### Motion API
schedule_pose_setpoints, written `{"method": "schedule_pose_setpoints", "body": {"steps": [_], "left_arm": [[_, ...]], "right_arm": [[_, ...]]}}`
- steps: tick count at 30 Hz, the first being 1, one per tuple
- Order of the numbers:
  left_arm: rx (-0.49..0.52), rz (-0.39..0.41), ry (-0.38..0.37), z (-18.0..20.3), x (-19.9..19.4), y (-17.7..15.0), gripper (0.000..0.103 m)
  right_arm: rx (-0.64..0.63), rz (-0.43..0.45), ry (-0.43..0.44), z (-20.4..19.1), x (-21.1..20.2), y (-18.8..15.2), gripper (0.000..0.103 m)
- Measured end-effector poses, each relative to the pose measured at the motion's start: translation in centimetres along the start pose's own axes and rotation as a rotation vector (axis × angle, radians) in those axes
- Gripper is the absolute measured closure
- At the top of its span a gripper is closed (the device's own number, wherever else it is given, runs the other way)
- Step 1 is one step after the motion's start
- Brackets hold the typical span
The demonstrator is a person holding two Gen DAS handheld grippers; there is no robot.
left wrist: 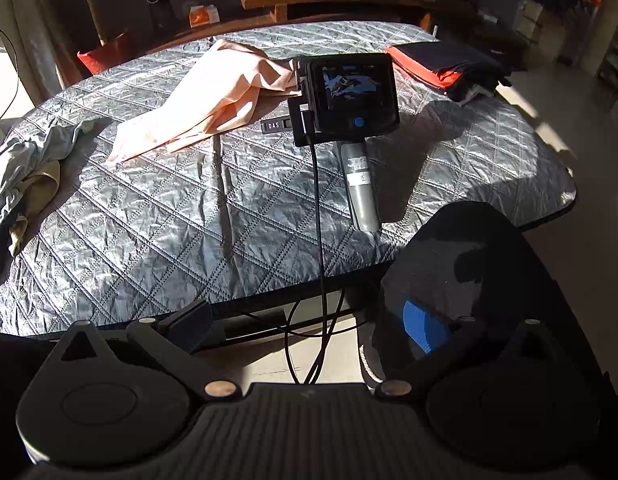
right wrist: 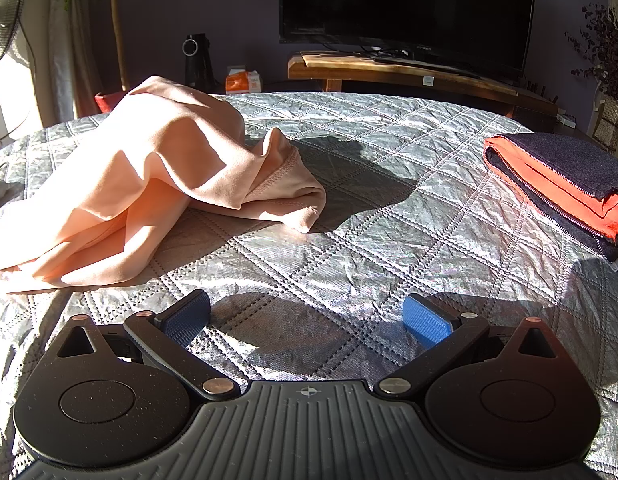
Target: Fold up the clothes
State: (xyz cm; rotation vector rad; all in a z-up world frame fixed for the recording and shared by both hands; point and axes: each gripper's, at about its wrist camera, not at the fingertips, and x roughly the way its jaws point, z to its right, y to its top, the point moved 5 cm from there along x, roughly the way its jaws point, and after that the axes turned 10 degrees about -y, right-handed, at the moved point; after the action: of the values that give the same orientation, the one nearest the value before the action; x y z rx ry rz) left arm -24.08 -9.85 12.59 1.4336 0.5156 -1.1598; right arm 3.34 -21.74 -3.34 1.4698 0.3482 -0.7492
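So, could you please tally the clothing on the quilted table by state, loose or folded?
Loose: 2, the peach garment and the grey-green heap.
Folded: 1 stack, dark and orange; its piece count is unclear.
Total: 3.

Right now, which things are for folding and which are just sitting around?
For folding: crumpled peach cloth; rumpled grey-green garment; folded orange-and-navy stack; open right gripper.

Just lying about: black television; orange tissue box; red plant pot; standing fan.

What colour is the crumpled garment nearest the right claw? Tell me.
Peach pink garment; the right wrist view shows it best.
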Motion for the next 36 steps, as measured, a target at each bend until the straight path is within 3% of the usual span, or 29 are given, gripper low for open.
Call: {"method": "schedule_pose_setpoints", "body": {"steps": [36], "left_arm": [[0.012,-0.025,-0.001,0.28,0.58,-0.24,0.001]], "right_arm": [[0.000,0.000,0.000,0.01,-0.02,0.00,0.000]]}}
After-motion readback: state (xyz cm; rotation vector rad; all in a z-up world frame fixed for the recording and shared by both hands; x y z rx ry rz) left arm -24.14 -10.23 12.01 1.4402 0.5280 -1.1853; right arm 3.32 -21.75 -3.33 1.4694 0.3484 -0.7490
